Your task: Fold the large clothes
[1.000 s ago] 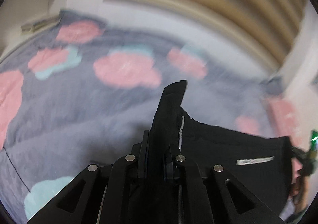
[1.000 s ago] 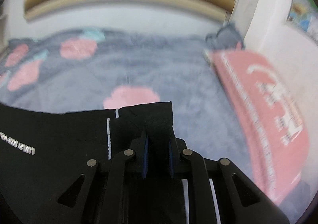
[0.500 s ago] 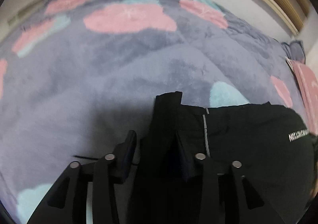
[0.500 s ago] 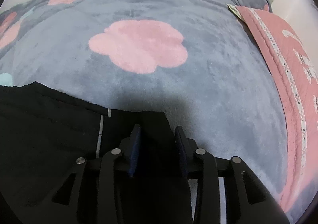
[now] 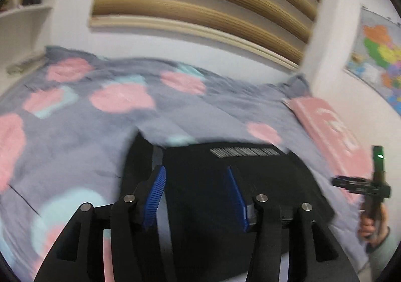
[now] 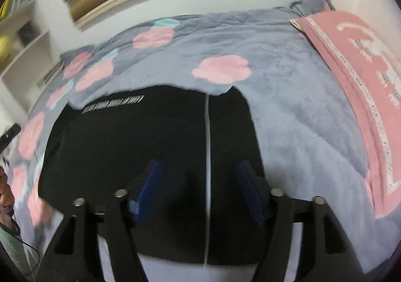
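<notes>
A black garment (image 5: pixel 213 181) with white lettering and a thin white stripe lies folded flat on the grey blanket (image 5: pixel 75 136). It also shows in the right wrist view (image 6: pixel 150 146). My left gripper (image 5: pixel 195 181) is open and empty, raised above the garment's left part. My right gripper (image 6: pixel 198 179) is open and empty, raised above the garment's right part, near the white stripe (image 6: pixel 207 156). The right gripper also shows at the right edge of the left wrist view, held in a hand; its jaws are not visible there.
The grey blanket has pink and teal flower patches and covers a bed. A pink pillow (image 6: pixel 358 76) lies at the right side. A slatted wooden headboard (image 5: pixel 200 6) and white wall stand behind. White shelves (image 6: pixel 22 39) are at the left.
Both grippers have opened and let go of the black garment, which now lies flat on the blanket. Both grippers have lifted and pulled back from it.
</notes>
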{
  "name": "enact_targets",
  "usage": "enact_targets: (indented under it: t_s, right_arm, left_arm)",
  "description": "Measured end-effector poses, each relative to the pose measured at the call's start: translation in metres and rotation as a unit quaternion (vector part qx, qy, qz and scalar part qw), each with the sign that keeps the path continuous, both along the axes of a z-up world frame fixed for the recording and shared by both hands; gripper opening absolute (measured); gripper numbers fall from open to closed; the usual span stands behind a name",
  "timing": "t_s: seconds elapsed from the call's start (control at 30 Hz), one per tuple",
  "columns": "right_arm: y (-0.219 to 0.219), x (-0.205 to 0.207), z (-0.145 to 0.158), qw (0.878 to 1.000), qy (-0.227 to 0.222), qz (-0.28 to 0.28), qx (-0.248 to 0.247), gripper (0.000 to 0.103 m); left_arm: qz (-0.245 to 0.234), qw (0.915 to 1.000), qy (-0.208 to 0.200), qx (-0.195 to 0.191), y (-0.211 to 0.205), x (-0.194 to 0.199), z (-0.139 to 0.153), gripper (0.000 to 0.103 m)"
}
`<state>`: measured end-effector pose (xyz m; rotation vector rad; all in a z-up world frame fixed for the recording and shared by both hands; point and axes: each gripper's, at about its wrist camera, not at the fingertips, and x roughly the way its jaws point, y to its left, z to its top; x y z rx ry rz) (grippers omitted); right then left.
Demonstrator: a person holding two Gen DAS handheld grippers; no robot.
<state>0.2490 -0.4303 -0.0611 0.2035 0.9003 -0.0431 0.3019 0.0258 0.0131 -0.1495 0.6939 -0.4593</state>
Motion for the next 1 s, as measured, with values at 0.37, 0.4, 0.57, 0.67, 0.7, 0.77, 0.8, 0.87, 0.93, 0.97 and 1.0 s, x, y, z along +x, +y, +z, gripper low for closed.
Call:
enact_targets:
  t_s: [0.37, 0.4, 0.57, 0.67, 0.7, 0.77, 0.8, 0.87, 0.93, 0.97, 1.0]
  right_arm:
    - [0.060, -0.011, -0.091, 0.993, 0.089, 0.014, -0.073, 0.086]
    - [0.060, -0.011, -0.093, 0.994, 0.083, 0.012, -0.074, 0.087]
    - [0.062, -0.012, -0.078, 0.995, 0.076, 0.025, -0.066, 0.079]
    - [0.072, -0.018, -0.041, 0.995, 0.009, 0.055, -0.077, 0.079]
    - [0.075, -0.017, -0.028, 0.995, -0.015, 0.064, -0.073, 0.079]
    - [0.080, -0.004, -0.010, 0.995, -0.038, 0.055, -0.071, 0.079]
    - [0.081, 0.008, -0.008, 0.996, -0.037, 0.046, -0.071, 0.080]
    - [0.082, 0.032, -0.013, 0.998, -0.023, 0.036, -0.050, 0.080]
    - [0.079, 0.065, -0.039, 0.999, 0.031, 0.022, -0.020, 0.080]
    - [0.075, 0.079, -0.057, 0.998, 0.062, 0.019, -0.006, 0.081]
    - [0.072, 0.091, -0.074, 0.996, 0.090, 0.016, 0.018, 0.083]
  left_arm:
    - [0.042, 0.9831, 0.170, -0.053, -0.038, -0.008, -0.137, 0.036]
    - [0.046, 0.9823, 0.173, -0.055, -0.036, -0.006, -0.138, 0.027]
    - [0.050, 0.9839, 0.162, -0.057, -0.024, -0.004, -0.121, 0.019]
    - [0.027, 0.9892, 0.135, -0.051, -0.035, -0.004, -0.097, 0.023]
    - [0.023, 0.9900, 0.129, -0.051, -0.038, -0.002, -0.090, 0.032]
    - [0.020, 0.9927, 0.108, -0.049, -0.050, 0.006, -0.075, 0.056]
    - [0.025, 0.9936, 0.102, -0.042, -0.053, 0.012, -0.072, 0.063]
    - [0.037, 0.9934, 0.106, -0.026, -0.059, 0.028, -0.073, 0.063]
    - [0.042, 0.9876, 0.150, -0.015, -0.062, 0.051, -0.091, 0.063]
    - [0.046, 0.9831, 0.177, -0.010, -0.068, 0.061, -0.106, 0.063]
    - [0.046, 0.9793, 0.197, -0.018, -0.066, 0.071, -0.118, 0.063]
